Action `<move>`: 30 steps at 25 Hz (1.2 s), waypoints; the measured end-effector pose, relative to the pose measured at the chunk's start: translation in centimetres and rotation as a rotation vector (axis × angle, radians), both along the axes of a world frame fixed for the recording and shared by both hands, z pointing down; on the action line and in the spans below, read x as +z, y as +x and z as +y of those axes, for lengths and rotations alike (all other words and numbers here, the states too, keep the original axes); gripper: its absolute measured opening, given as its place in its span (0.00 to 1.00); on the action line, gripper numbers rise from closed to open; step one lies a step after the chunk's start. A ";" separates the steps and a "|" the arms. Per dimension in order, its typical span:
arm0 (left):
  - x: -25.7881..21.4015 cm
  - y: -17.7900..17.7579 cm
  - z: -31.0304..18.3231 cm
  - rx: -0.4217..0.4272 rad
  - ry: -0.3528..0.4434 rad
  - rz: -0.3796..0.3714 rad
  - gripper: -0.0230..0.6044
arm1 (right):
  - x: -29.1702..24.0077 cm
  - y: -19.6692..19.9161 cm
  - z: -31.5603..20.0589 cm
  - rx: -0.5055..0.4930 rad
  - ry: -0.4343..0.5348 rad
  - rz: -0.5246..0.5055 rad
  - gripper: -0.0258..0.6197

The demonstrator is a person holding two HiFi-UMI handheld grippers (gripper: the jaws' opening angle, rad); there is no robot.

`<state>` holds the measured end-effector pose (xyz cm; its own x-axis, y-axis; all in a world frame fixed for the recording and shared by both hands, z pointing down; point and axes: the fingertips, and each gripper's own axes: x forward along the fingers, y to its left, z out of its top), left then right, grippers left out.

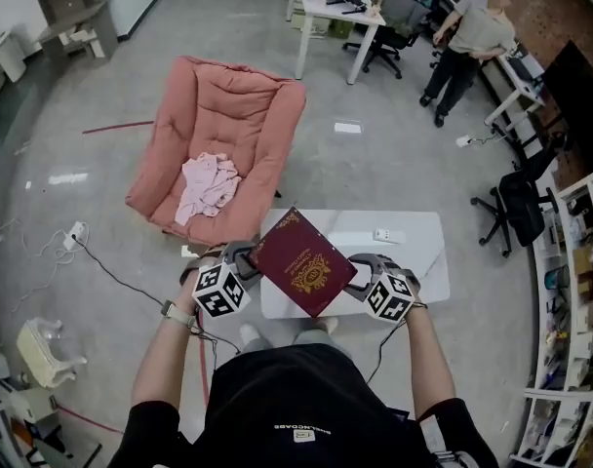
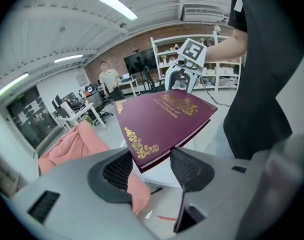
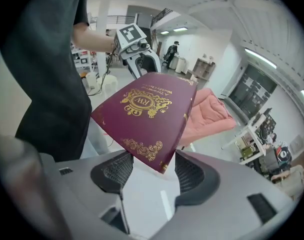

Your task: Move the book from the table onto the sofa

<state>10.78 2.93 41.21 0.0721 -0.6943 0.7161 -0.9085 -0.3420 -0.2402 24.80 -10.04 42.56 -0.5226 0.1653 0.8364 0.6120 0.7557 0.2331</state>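
Note:
A maroon book [image 1: 303,261] with gold ornaments hangs tilted in the air over the near edge of the white table [image 1: 414,252]. My left gripper [image 1: 246,266] is shut on its left corner. My right gripper [image 1: 360,273] is shut on its right corner. In the left gripper view the book [image 2: 162,119] sits between the jaws of the left gripper [image 2: 149,166], with the right gripper [image 2: 184,69] beyond it. In the right gripper view a corner of the book [image 3: 147,111] lies between the jaws of the right gripper [image 3: 152,169]. The pink sofa [image 1: 228,125] stands beyond the table, to the left.
A crumpled pink cloth [image 1: 207,185] lies on the sofa seat. A small white object [image 1: 383,234] rests on the table. A person [image 1: 472,37] stands at the back right by desks and office chairs [image 1: 516,203]. Shelves [image 1: 579,310] line the right side. Cables and a power strip [image 1: 74,232] lie on the floor at left.

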 end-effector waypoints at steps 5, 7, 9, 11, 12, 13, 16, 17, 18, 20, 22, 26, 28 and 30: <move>-0.2 -2.5 7.6 -0.141 -0.011 -0.006 0.43 | 0.0 -4.4 5.9 -0.136 -0.010 -0.010 0.47; -0.2 -2.8 10.3 -0.212 -0.016 -0.006 0.43 | 0.1 -5.8 7.9 -0.200 -0.020 -0.016 0.47; 0.0 -2.8 13.3 -0.293 -0.023 0.000 0.43 | 0.3 -7.0 10.0 -0.271 -0.037 -0.017 0.47; 0.2 -2.5 16.0 -0.379 -0.033 0.004 0.43 | 0.6 -8.0 12.0 -0.352 -0.047 -0.014 0.47; 0.2 -2.3 17.3 -0.421 -0.036 0.008 0.43 | 0.7 -8.6 12.9 -0.394 -0.049 -0.013 0.47; 0.2 -2.1 18.4 -0.460 -0.037 0.013 0.43 | 0.8 -9.1 13.7 -0.436 -0.049 -0.011 0.47; 0.3 -1.4 22.0 -0.565 -0.035 0.026 0.43 | 0.9 -10.4 16.6 -0.556 -0.048 -0.004 0.47; 0.3 -1.3 23.2 -0.596 -0.034 0.028 0.43 | 0.9 -10.9 17.6 -0.589 -0.045 -0.003 0.47; 0.4 -1.3 24.3 -0.625 -0.034 0.029 0.43 | 0.8 -11.5 18.7 -0.618 -0.041 -0.002 0.47; 0.5 -1.6 26.3 -0.677 -0.032 0.030 0.43 | 0.8 -12.7 20.5 -0.666 -0.030 0.000 0.47; 0.6 -2.2 28.1 -0.717 -0.027 0.031 0.43 | 0.7 -13.9 22.2 -0.695 -0.026 -0.001 0.47; 1.0 -4.4 32.4 -0.756 -0.023 0.030 0.43 | 1.0 -16.7 26.5 -0.719 -0.026 -0.003 0.47; 1.4 -6.7 35.1 -0.760 -0.018 0.028 0.43 | 1.4 -18.9 29.1 -0.721 -0.022 -0.001 0.47; 1.7 -9.4 37.5 -0.751 -0.014 0.029 0.43 | 1.5 -21.5 31.5 -0.713 -0.014 0.005 0.47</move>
